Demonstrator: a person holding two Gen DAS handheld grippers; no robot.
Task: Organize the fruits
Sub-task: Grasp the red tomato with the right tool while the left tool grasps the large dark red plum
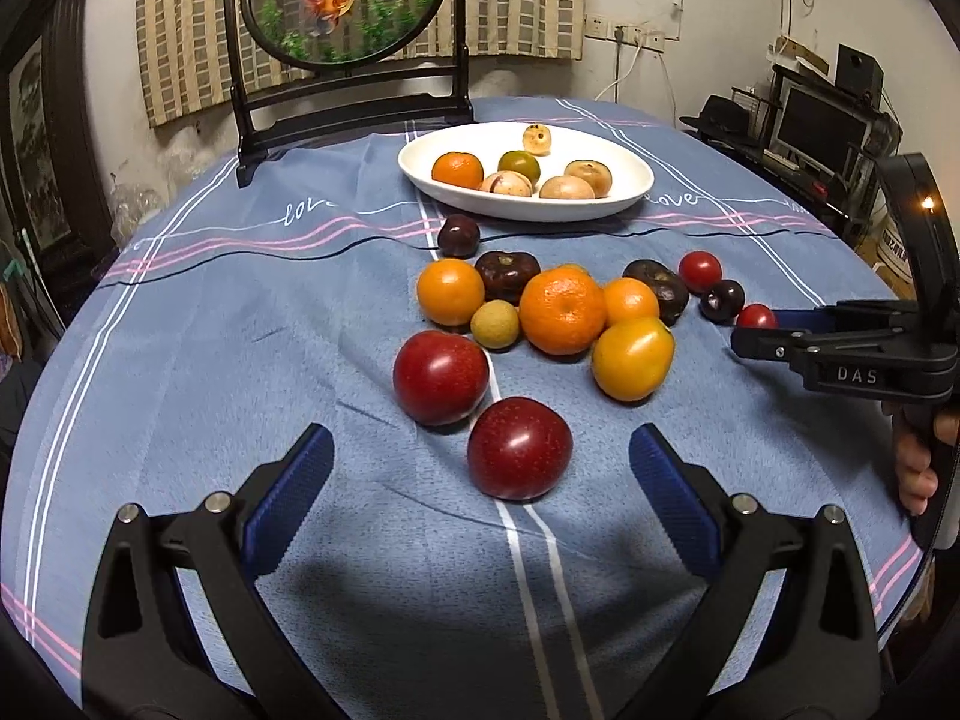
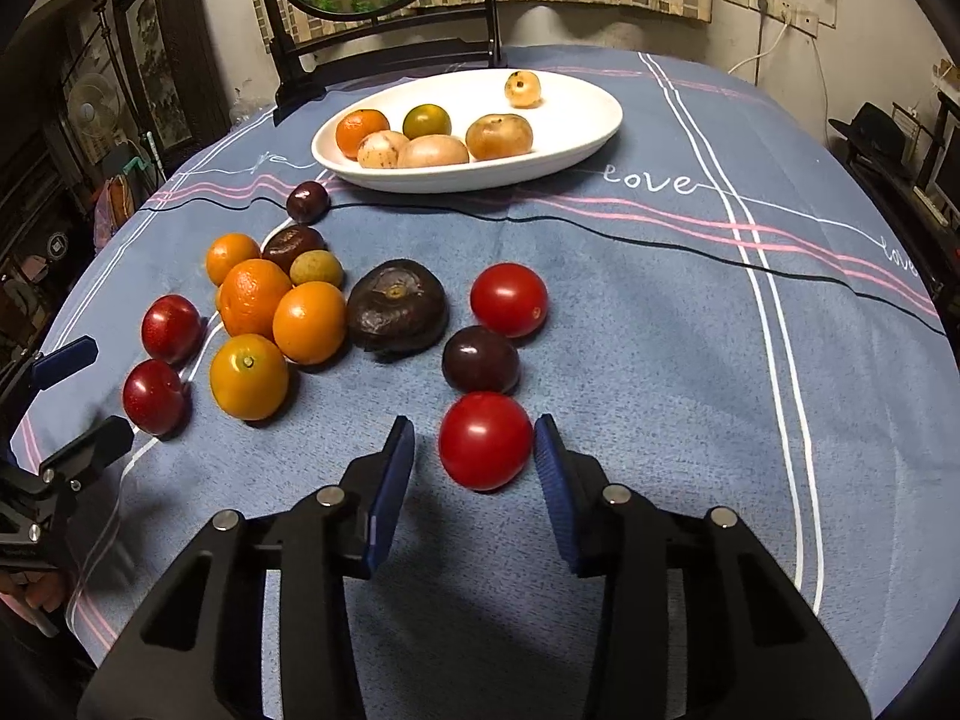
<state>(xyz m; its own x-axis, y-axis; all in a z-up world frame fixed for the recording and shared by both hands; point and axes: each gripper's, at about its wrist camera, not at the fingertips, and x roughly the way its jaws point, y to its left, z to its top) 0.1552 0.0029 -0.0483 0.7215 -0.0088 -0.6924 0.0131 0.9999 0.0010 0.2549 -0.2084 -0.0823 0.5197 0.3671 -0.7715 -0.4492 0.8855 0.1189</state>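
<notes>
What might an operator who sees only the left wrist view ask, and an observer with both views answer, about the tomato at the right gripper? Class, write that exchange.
Operator: Is the tomato between the fingers?
Observer: Yes, the tomato sits between the two fingers of the right gripper.
Operator: Is it pinched?
Observer: Not yet; a gap shows at one pad, while the other looks to be at its skin.
Operator: What lies straight ahead?
Observer: A dark plum, right behind the tomato.
</notes>
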